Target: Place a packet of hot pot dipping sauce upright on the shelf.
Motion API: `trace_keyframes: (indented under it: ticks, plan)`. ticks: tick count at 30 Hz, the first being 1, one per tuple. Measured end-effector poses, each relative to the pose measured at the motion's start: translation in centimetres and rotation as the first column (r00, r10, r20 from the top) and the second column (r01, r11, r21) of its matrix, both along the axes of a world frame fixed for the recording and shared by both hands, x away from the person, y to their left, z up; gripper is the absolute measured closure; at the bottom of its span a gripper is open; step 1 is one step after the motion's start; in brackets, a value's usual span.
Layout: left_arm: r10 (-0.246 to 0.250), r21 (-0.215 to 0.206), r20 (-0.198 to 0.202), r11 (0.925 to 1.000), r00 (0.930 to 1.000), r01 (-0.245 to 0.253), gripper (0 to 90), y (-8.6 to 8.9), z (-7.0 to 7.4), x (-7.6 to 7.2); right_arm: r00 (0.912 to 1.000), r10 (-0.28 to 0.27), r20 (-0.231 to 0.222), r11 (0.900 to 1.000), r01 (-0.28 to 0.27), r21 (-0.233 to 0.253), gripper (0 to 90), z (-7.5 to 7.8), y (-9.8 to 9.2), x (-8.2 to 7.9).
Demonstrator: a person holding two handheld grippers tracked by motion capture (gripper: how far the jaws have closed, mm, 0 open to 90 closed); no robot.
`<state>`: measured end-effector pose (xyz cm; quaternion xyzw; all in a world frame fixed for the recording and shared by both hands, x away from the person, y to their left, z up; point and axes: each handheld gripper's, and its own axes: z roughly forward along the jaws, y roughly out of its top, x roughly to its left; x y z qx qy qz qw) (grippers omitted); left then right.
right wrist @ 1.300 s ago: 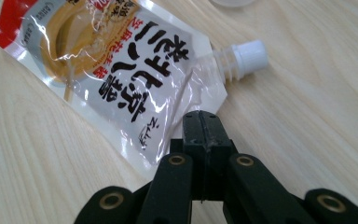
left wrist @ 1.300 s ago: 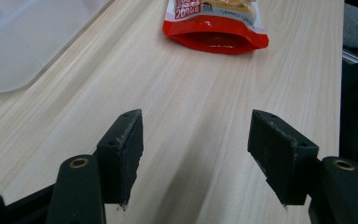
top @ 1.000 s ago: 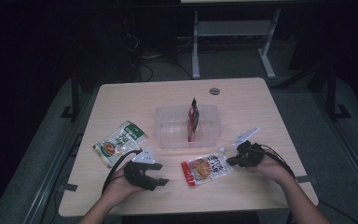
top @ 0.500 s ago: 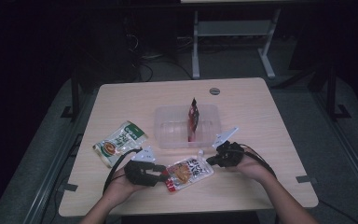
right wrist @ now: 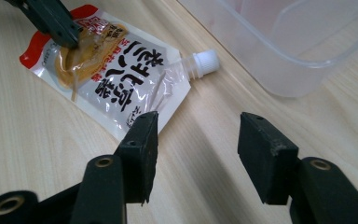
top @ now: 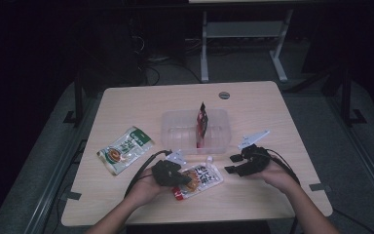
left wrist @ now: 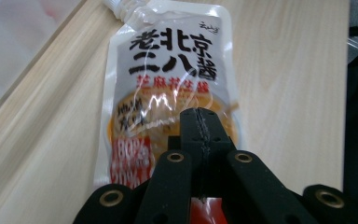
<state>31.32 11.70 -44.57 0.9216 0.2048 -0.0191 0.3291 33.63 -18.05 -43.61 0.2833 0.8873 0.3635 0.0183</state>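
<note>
Left tool (left wrist: 200, 135) — jaws pressed together, pinching the sauce pouch (left wrist: 168, 74) flat on the counter (top: 141, 102). Right tool (right wrist: 198, 154) — jaws spread, near the pouch's cap (right wrist: 204, 63), beside the clear bin (right wrist: 279, 42).

1. Sauce pouch (left wrist: 168, 88) — in my left gripper view its lower end runs under the black jaws and off the bottom edge; the red print there is blurred, I cannot read it.
2. Clear tub (right wrist: 303, 42) — cut off by the top and right edges in my right gripper view.
3. Green packet (top: 125, 149) — its label is too small for me to read in the high view.
</note>
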Motion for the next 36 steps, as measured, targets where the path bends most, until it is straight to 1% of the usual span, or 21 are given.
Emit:
trace_keyframes:
  ticks: [3, 4, 6, 7, 9, 11, 12, 14, 17, 20, 21, 22, 23, 25, 28, 30, 31, 32, 33, 35, 36]
  plan:
    - [0.001, 0.016, 0.021, 0.9999, 0.9998, -0.001, 89.7, -0.6, -0.2, 0.4, 1.0000, 0.004, -0.005, 1.000, -0.004, 0.005, 43.2, -0.2, -0.1, 0.0]
    - [-0.006, 0.030, 0.027, 0.9995, 0.9996, 0.005, 89.8, -0.7, -0.2, 0.4, 1.0000, 0.004, -0.008, 1.000, -0.004, 0.003, 42.4, -0.3, -0.2, 0.0]
    - [-0.003, 0.035, 0.031, 0.9994, 0.9995, 0.002, 89.8, -1.1, -0.4, 0.4, 0.9999, 0.004, -0.013, 1.000, -0.004, 0.007, 40.2, -0.4, -0.1, 0.0]
    - [-0.013, 0.051, 0.031, 0.9987, 0.9994, 0.011, 89.9, -1.1, -0.4, 0.5, 0.9999, 0.005, -0.016, 1.000, -0.005, 0.011, 39.3, -0.5, -0.1, 0.0]
    - [-0.007, 0.046, 0.021, 0.9989, 0.9997, 0.006, 89.9, -1.1, -0.6, 0.6, 0.9998, 0.009, -0.020, 1.000, -0.009, 0.018, 37.7, -0.5, -0.1, -0.1]
    - [-0.005, 0.049, 0.009, 0.9988, 0.9999, 0.004, 90.0, -1.1, -0.7, 0.9, 0.9993, 0.012, -0.036, 0.999, -0.011, 0.031, 36.6, -0.6, 0.0, -0.2]
    - [-0.007, 0.053, 0.009, 0.9986, 0.9999, 0.006, 90.0, -1.2, -0.7, 0.9, 0.9986, 0.011, -0.052, 0.999, -0.010, 0.037, 35.9, -0.7, 0.1, -0.3]
    - [-0.011, 0.063, 0.009, 0.9980, 0.9999, 0.010, 90.0, -1.3, -0.7, 0.9, 0.9980, 0.025, -0.058, 0.999, -0.024, 0.028, 34.8, -0.9, 0.6, -0.4]
    - [-0.014, 0.080, 0.008, 0.9967, 0.9999, 0.014, 90.0, -1.5, -0.7, 1.0, 0.9964, 0.044, -0.072, 0.998, -0.042, 0.038, 34.8, -1.2, 1.2, -0.6]
    - [-0.016, 0.077, 0.007, 0.9969, 0.9999, 0.015, 90.0, -1.6, -0.7, 1.1, 0.9948, 0.061, -0.082, 0.998, -0.059, 0.029, 34.8, -1.7, 1.7, -0.6]
    - [-0.014, 0.077, 0.006, 0.9970, 0.9999, 0.014, 90.0, -1.6, -0.7, 1.1, 0.9930, 0.064, -0.099, 0.997, -0.061, 0.039, 34.8, -1.8, 1.9, -0.7]
    - [-0.015, 0.077, 0.007, 0.9969, 0.9999, 0.015, 90.0, -1.6, -0.7, 1.1, 0.9925, 0.072, -0.099, 0.997, -0.069, 0.037, 34.8, -2.0, 2.0, -0.6]
    - [-0.017, 0.077, 0.010, 0.9969, 0.9998, 0.016, 90.0, -1.6, -0.7, 1.1, 0.9911, 0.073, -0.111, 0.997, -0.068, 0.044, 34.8, -2.1, 2.2, -0.6]
    - [-0.015, 0.076, 0.010, 0.9970, 0.9998, 0.015, 90.0, -1.6, -0.7, 1.1, 0.9899, 0.085, -0.114, 0.996, -0.079, 0.050, 35.3, -2.2, 2.5, -0.6]
    - [-0.015, 0.074, 0.012, 0.9971, 0.9998, 0.014, 90.0, -1.6, -0.7, 1.0, 0.9863, 0.091, -0.138, 0.995, -0.083, 0.063, 36.9, -2.3, 3.0, -0.4]
    - [-0.016, 0.076, 0.014, 0.9970, 0.9998, 0.015, 90.0, -1.5, -0.7, 1.0, 0.9835, 0.108, -0.145, 0.993, -0.099, 0.068, 38.7, -2.6, 3.2, -0.2]
    - [-0.014, 0.073, 0.012, 0.9972, 0.9998, 0.013, 90.0, -1.5, -0.7, 1.0, 0.9797, 0.114, -0.165, 0.991, -0.101, 0.084, 39.9, -2.7, 3.4, -0.2]
    - [-0.011, 0.071, 0.011, 0.9974, 0.9999, 0.010, 90.0, -1.6, -0.8, 1.0, 0.9778, 0.118, -0.173, 0.991, -0.105, 0.086, 41.2, -2.9, 3.6, -0.1]
    - [-0.010, 0.070, 0.011, 0.9975, 0.9999, 0.009, 90.0, -1.5, -0.8, 0.9, 0.9769, 0.128, -0.172, 0.990, -0.114, 0.085, 43.0, -3.0, 3.7, 0.0]
    - [-0.009, 0.065, 0.014, 0.9979, 0.9999, 0.008, 90.0, -1.5, -0.8, 0.9, 0.9721, 0.140, -0.188, 0.987, -0.121, 0.108, 45.1, -3.1, 4.0, 0.0]
    - [-0.009, 0.064, 0.013, 0.9979, 0.9999, 0.008, 90.0, -1.5, -0.8, 0.9, 0.9716, 0.142, -0.189, 0.986, -0.122, 0.114, 46.3, -3.2, 4.1, 0.0]
